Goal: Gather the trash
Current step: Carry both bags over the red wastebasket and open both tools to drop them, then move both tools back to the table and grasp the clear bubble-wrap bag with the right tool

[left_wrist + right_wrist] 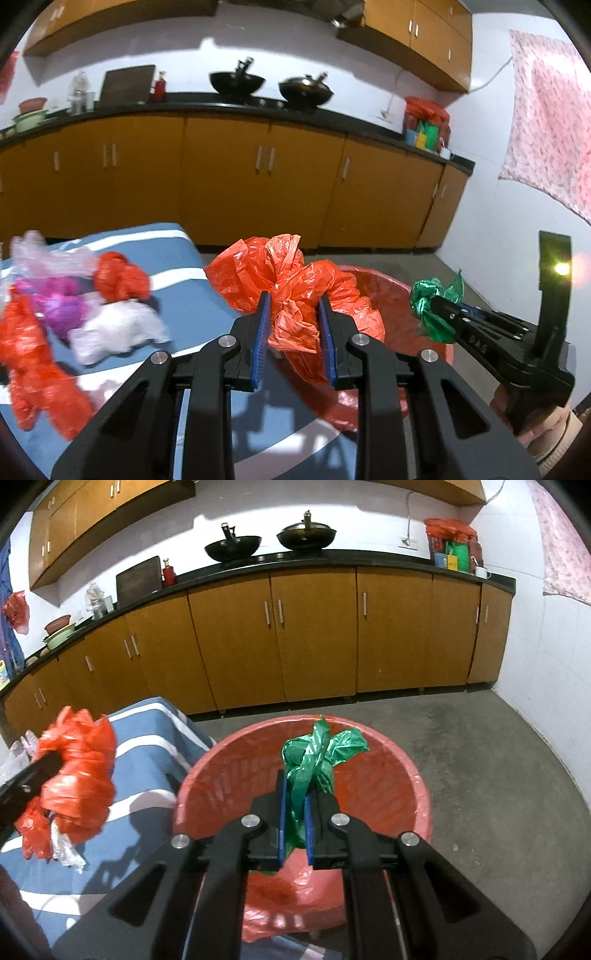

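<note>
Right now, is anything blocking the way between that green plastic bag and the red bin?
Nothing visible does. The right tongs hold the green plastic bag directly over the open mouth of the red bin, which is lined with a red bag and looks empty. The left tongs, with their red plastic bag, are off to the side.

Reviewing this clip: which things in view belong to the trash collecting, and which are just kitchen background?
Job:
red bag in left claw
green bag in right claw
red bin
loose bags on striped cloth

Background:
woks
cabinets
pink curtain
basins
</note>
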Action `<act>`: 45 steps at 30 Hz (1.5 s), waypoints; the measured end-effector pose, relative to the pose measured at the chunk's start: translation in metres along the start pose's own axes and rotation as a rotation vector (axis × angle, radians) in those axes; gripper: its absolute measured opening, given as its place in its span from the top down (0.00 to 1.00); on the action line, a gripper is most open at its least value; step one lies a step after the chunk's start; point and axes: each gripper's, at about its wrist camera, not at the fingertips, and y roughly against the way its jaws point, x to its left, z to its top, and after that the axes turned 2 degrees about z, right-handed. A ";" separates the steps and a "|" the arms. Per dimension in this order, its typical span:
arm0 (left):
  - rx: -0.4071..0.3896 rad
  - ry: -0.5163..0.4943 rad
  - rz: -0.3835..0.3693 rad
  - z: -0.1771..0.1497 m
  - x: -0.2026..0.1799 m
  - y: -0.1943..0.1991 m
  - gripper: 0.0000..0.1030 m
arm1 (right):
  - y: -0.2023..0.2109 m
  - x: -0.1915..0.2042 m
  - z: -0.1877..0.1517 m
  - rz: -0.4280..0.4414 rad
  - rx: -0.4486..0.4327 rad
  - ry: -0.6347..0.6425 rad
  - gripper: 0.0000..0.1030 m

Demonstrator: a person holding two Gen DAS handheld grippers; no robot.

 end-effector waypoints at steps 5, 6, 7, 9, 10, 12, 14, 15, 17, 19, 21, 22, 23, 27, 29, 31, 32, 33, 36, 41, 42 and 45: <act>0.042 -0.047 -0.023 0.000 -0.017 -0.032 0.76 | -0.015 -0.012 0.001 0.005 0.014 -0.024 0.91; 0.048 -0.056 -0.028 -0.001 -0.020 -0.037 0.76 | -0.017 -0.013 0.001 0.007 0.014 -0.027 0.91; 0.052 -0.064 -0.031 -0.001 -0.024 -0.041 0.76 | -0.019 -0.014 0.001 0.010 0.015 -0.028 0.91; 0.063 -0.078 -0.038 -0.002 -0.030 -0.049 0.76 | -0.024 -0.014 0.003 0.018 0.014 -0.030 0.91; 0.069 -0.083 -0.042 -0.002 -0.034 -0.053 0.76 | -0.025 -0.015 0.004 0.025 0.011 -0.032 0.90; 0.089 -0.090 -0.055 -0.004 -0.037 -0.060 0.74 | -0.025 -0.017 0.005 0.030 0.000 -0.040 0.88; 0.103 -0.090 -0.061 -0.004 -0.039 -0.065 0.73 | -0.024 -0.020 0.007 0.030 -0.014 -0.049 0.78; 0.111 -0.085 -0.066 -0.004 -0.037 -0.068 0.71 | -0.022 -0.022 0.007 0.029 -0.021 -0.056 0.74; 0.123 -0.075 -0.074 -0.004 -0.037 -0.071 0.68 | -0.020 -0.025 0.007 0.022 -0.027 -0.061 0.66; 0.134 -0.064 -0.079 -0.003 -0.036 -0.076 0.60 | -0.018 -0.027 0.005 0.014 -0.028 -0.061 0.66; 0.138 -0.051 -0.078 -0.004 -0.033 -0.076 0.54 | -0.015 -0.029 0.005 0.004 -0.031 -0.064 0.66; 0.143 -0.046 -0.078 -0.005 -0.032 -0.077 0.53 | -0.012 -0.031 0.004 -0.002 -0.035 -0.068 0.65; 0.147 -0.044 -0.074 -0.005 -0.031 -0.078 0.53 | -0.011 -0.031 0.004 -0.003 -0.038 -0.070 0.65; 0.137 -0.024 -0.059 -0.005 -0.023 -0.068 0.53 | 0.001 -0.029 0.003 -0.014 -0.051 -0.062 0.61; 0.108 -0.022 -0.036 -0.004 -0.016 -0.053 0.53 | 0.007 -0.024 0.004 -0.015 -0.058 -0.046 0.58; 0.079 -0.010 -0.005 -0.004 -0.004 -0.033 0.52 | 0.013 -0.017 0.004 -0.009 -0.066 -0.029 0.56; 0.071 -0.003 0.010 -0.005 0.002 -0.026 0.50 | 0.015 -0.013 0.004 -0.003 -0.069 -0.022 0.54; 0.060 0.004 0.030 -0.006 0.008 -0.017 0.49 | 0.018 -0.007 0.004 0.007 -0.072 -0.015 0.53; 0.018 0.023 0.098 -0.011 0.031 0.016 0.45 | 0.026 0.013 0.004 0.053 -0.075 0.006 0.51; -0.048 0.017 0.260 -0.028 0.076 0.075 0.40 | 0.035 0.069 -0.004 0.172 -0.062 0.072 0.45; -0.059 0.020 0.291 -0.032 0.085 0.085 0.37 | 0.036 0.084 -0.007 0.203 -0.055 0.090 0.45; -0.080 0.063 0.400 -0.046 0.120 0.119 0.34 | 0.036 0.124 -0.019 0.276 -0.028 0.137 0.44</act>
